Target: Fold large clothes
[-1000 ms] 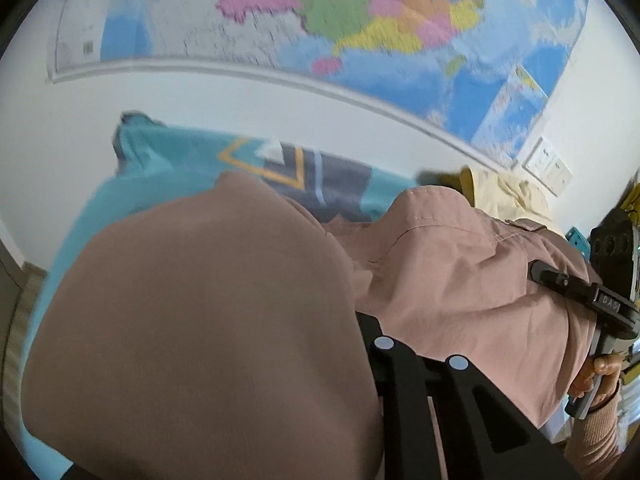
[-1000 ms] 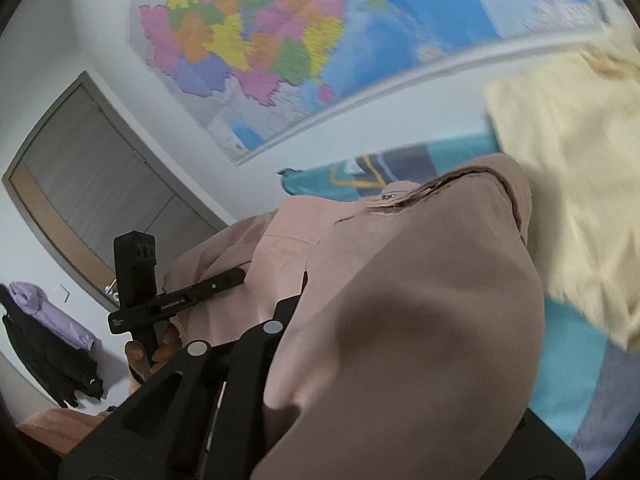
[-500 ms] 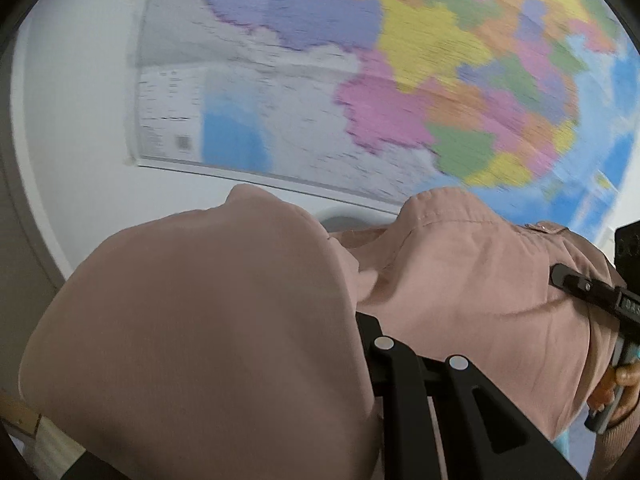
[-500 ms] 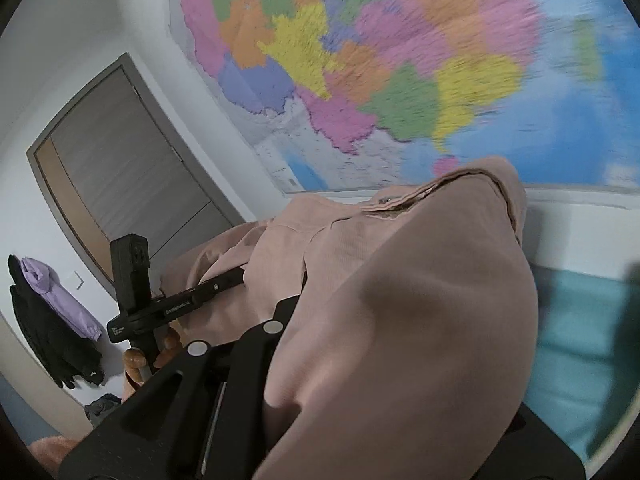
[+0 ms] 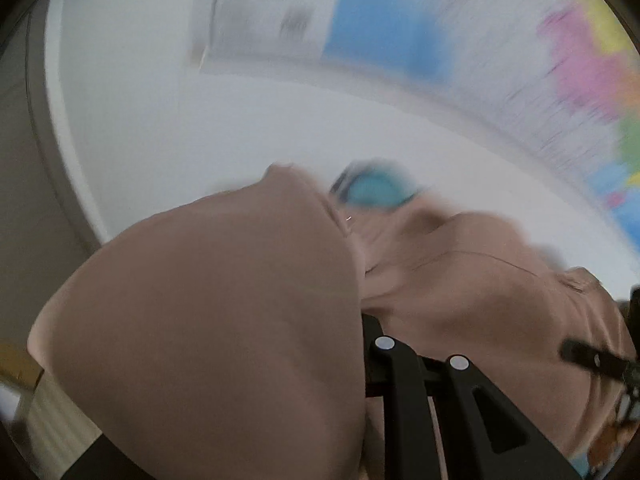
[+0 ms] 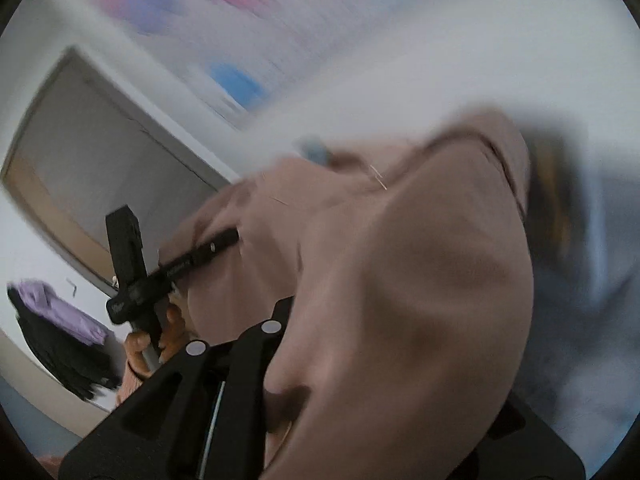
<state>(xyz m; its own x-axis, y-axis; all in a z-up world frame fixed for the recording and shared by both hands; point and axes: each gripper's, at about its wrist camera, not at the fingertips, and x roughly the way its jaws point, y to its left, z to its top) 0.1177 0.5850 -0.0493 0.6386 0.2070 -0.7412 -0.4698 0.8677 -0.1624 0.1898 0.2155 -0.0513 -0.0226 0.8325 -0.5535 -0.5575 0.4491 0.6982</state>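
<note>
A large dusty-pink garment [image 5: 208,320] is held up in the air between both grippers and fills the lower half of each view. My left gripper [image 5: 360,344] is shut on one edge of it; cloth drapes over the fingers and hides the tips. My right gripper [image 6: 288,328] is shut on the other edge of the pink garment [image 6: 420,280], also buried in cloth. The left gripper's handle [image 6: 132,264] shows in the right wrist view, and the right gripper's body [image 5: 600,360] shows at the right edge of the left wrist view. Both views are motion-blurred.
A coloured wall map [image 5: 440,40] hangs on the white wall ahead. A teal cloth [image 5: 372,192] peeks above the garment. A grey door [image 6: 100,160] and dark and purple clothes on a hook [image 6: 52,320] are at the left.
Both grippers have swung the pink garment upward and then back down, fast. The teal cloth, which had dropped out of the left wrist view, peeks into view again, and the map slides up, blurred.
</note>
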